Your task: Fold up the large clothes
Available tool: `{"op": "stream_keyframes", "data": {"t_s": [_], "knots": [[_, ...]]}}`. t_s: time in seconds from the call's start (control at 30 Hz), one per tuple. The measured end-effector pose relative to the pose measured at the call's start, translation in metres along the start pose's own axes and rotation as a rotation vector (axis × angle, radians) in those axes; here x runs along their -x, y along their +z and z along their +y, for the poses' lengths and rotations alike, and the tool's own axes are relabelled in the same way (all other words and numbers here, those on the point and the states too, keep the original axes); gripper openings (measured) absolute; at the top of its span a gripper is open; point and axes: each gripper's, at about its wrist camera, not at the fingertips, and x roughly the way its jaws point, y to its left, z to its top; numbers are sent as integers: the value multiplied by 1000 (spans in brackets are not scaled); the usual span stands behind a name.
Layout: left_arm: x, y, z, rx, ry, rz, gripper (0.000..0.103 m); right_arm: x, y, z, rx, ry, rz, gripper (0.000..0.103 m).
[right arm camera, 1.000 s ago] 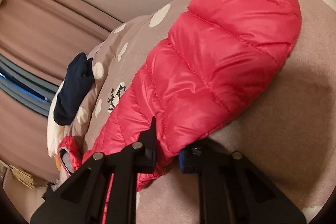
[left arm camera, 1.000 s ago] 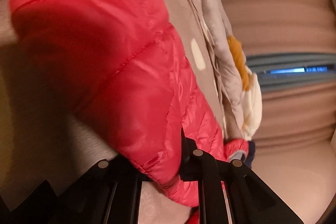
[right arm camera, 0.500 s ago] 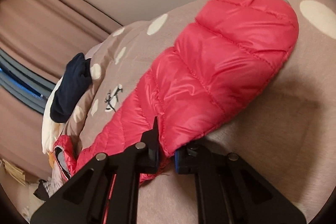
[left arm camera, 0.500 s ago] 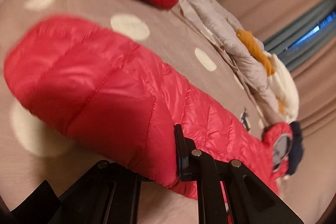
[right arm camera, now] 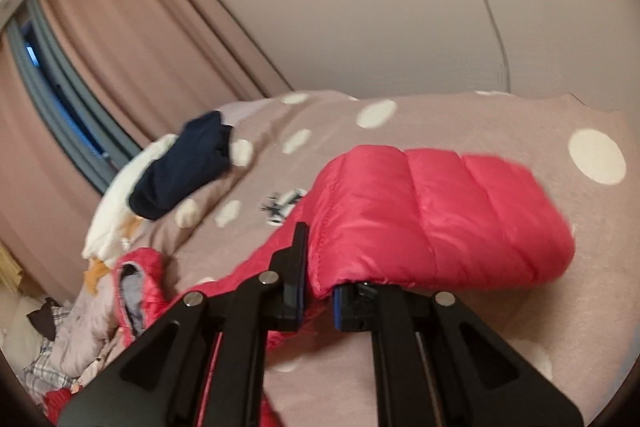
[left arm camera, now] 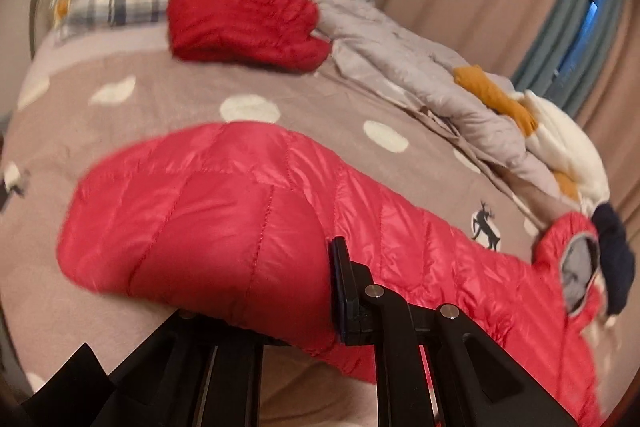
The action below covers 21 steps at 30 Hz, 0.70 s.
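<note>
Gripping one glossy red quilted puffer jacket (left arm camera: 224, 227) by its edge: my left gripper (left arm camera: 264, 307) and right gripper (right arm camera: 318, 291) both pinched closed on it, jacket spread over the taupe polka-dot blanket (left arm camera: 140, 115).

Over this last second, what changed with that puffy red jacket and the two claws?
Both claws carried the folded end of the red jacket down toward the spotted blanket, and the left view swung from tilted to nearly level, bringing the folded red garment into full view. Nothing was let go: the left claw and right claw stay clamped on the jacket's edge. The navy garment did not move.
</note>
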Motion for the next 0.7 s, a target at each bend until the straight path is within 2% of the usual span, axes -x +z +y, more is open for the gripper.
{"op": "stream_keyframes", "data": {"t_s": [0.13,0.33,0.43,0.53,0.63,0.67,0.7], "knots": [[8,0,-8,-61,5,-38,13,3,-1,21,51,31,-21,10],[-7,-7,-16,-153,83,-13,13,1,-15,65,127,128,11,10],[-10,-8,-13,-116,77,16,13,1,-33,103,215,212,45,10],[-13,-10,-18,-111,66,44,13,2,-59,146,318,331,104,12],[-15,-15,-26,-173,121,35,13,0,-97,183,417,463,217,15],[-16,-16,-27,-182,126,37,13,-3,-111,192,437,494,261,19],[-16,-16,-28,-185,126,39,13,-9,-123,198,451,509,307,30]]}}
